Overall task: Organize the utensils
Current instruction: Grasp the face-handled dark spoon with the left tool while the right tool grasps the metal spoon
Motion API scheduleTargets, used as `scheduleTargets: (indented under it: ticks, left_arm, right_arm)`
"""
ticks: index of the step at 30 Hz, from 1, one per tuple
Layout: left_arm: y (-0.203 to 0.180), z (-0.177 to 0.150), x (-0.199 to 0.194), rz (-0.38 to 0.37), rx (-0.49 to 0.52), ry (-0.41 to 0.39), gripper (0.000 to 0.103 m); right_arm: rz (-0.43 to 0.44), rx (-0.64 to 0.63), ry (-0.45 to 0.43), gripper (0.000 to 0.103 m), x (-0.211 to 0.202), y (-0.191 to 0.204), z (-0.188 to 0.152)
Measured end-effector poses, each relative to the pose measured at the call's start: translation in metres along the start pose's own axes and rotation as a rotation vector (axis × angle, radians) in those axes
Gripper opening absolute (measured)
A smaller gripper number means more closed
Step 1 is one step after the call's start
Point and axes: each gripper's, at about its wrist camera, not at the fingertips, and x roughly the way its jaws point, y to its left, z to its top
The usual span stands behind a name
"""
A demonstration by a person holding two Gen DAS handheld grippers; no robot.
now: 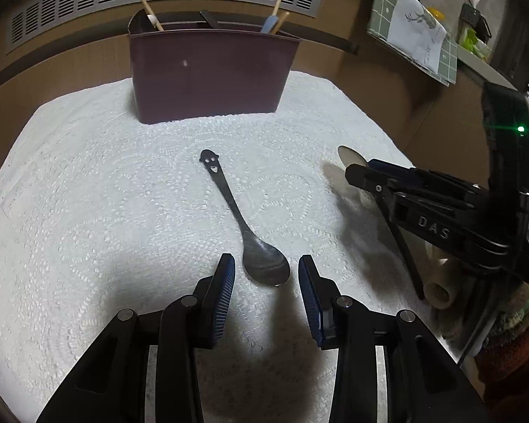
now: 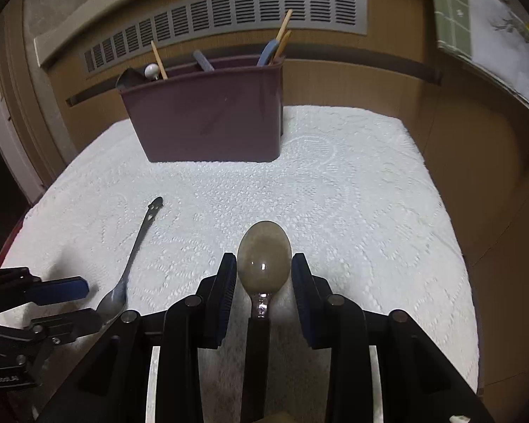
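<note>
A dark metal spoon (image 1: 236, 208) with a smiley face cut into its handle end lies on the white lace cloth (image 1: 88, 194). Its bowl sits between the fingertips of my left gripper (image 1: 266, 261), which is open and does not touch it. My right gripper (image 2: 263, 259) stands open around the bowl of a pale spoon (image 2: 264, 243), whose dark handle runs back under the gripper. In the left wrist view the right gripper (image 1: 359, 171) is at the right, with the pale spoon (image 1: 347, 157) poking past its tips. A maroon utensil holder (image 1: 208, 74) stands at the back of the cloth.
The holder (image 2: 211, 120) has chopsticks, a blue handle and other utensils in it. A grey vent grille (image 2: 229, 17) runs along the wall behind. The cloth (image 2: 370, 194) ends at the table's right edge. A green checked cloth (image 1: 412, 28) hangs at the upper right, and a knitted sleeve (image 1: 511, 317) shows at the lower right.
</note>
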Motion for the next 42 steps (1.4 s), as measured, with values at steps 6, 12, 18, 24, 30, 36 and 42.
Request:
scheduleTargets:
  ticks: [6,12,18,24,30,36,42]
  left_arm:
    - [-0.006,-0.001,0.008,0.035,-0.007,0.000,0.039]
    - [-0.010,0.001,0.017,0.143,0.007,-0.015,0.039]
    - [-0.002,0.002,0.017,0.159,-0.009,-0.023,0.039]
    - [0.020,0.002,0.011,0.152,-0.005,-0.044,0.039]
    - [0.029,0.000,0.006,0.084,0.017,-0.066,0.039]
    - [0.012,0.001,0.016,0.147,0.084,-0.031,0.039]
    - [0.013,0.002,0.018,0.166,0.072,-0.028,0.039]
  right_arm:
    - [0.016,0.018,-0.007,0.030,0.001,-0.002,-0.002]
    - [0.023,0.031,-0.011,0.030,0.001,-0.004,-0.004]
    - [0.029,0.043,-0.010,0.030,0.000,-0.006,-0.004]
    - [0.027,0.045,-0.007,0.030,0.000,-0.005,-0.004]
    - [0.026,0.042,0.003,0.030,0.001,-0.004,-0.004]
    - [0.026,0.045,0.002,0.030,0.000,-0.004,-0.004]
    - [0.028,0.044,-0.002,0.030,0.000,-0.004,-0.004]
